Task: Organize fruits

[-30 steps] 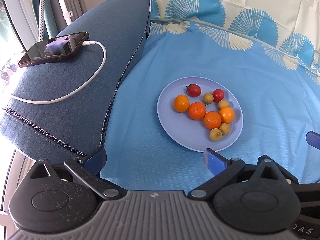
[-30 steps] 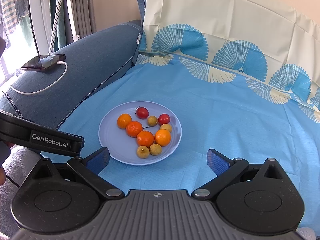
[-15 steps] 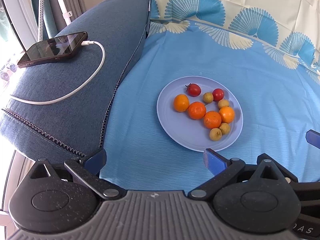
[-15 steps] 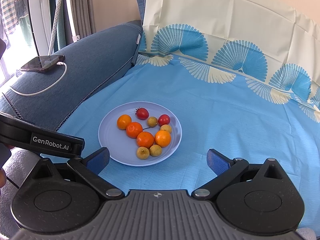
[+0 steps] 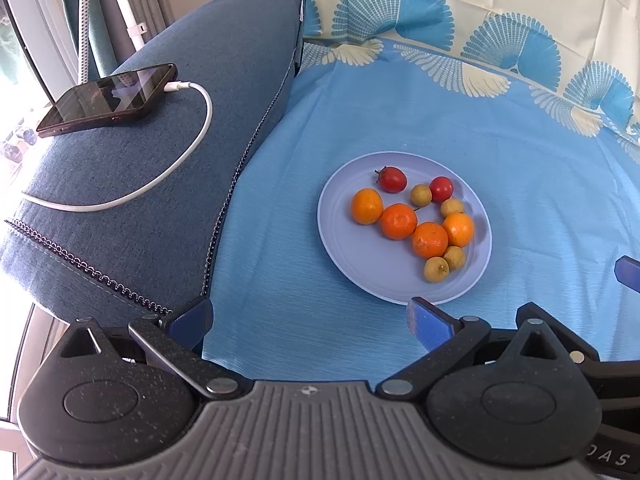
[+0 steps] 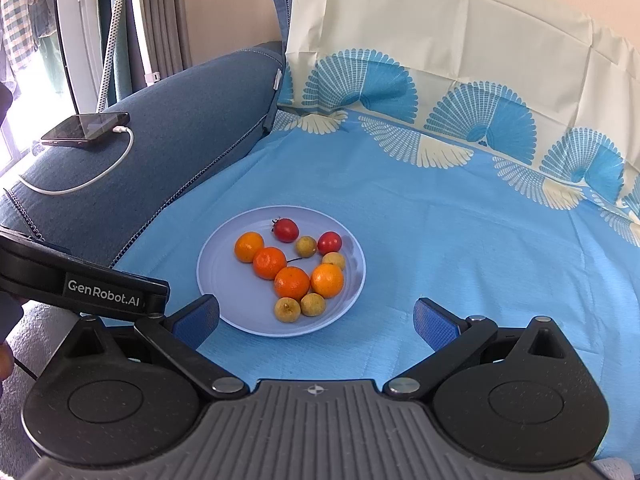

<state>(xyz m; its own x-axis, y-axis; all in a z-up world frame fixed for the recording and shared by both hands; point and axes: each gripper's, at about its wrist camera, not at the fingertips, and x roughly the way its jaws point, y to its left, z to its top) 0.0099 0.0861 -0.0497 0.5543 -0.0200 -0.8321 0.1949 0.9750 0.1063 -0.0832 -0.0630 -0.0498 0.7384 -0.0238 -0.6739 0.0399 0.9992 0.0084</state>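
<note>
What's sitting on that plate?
On the plate: four oranges, two red fruits and four small yellowish ones, all loose. What lies under the plate is hidden, apart from the blue cloth around it.

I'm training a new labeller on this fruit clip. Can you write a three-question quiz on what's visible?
1. How many orange fruits lie on the plate?
2. True or false: the right tongs grip a red fruit.
3. The phone rests on: A) the plate, B) the sofa arm, C) the blue cloth.

Key: 1) four; 2) false, both the right and the left tongs are open and empty; 3) B.
</note>
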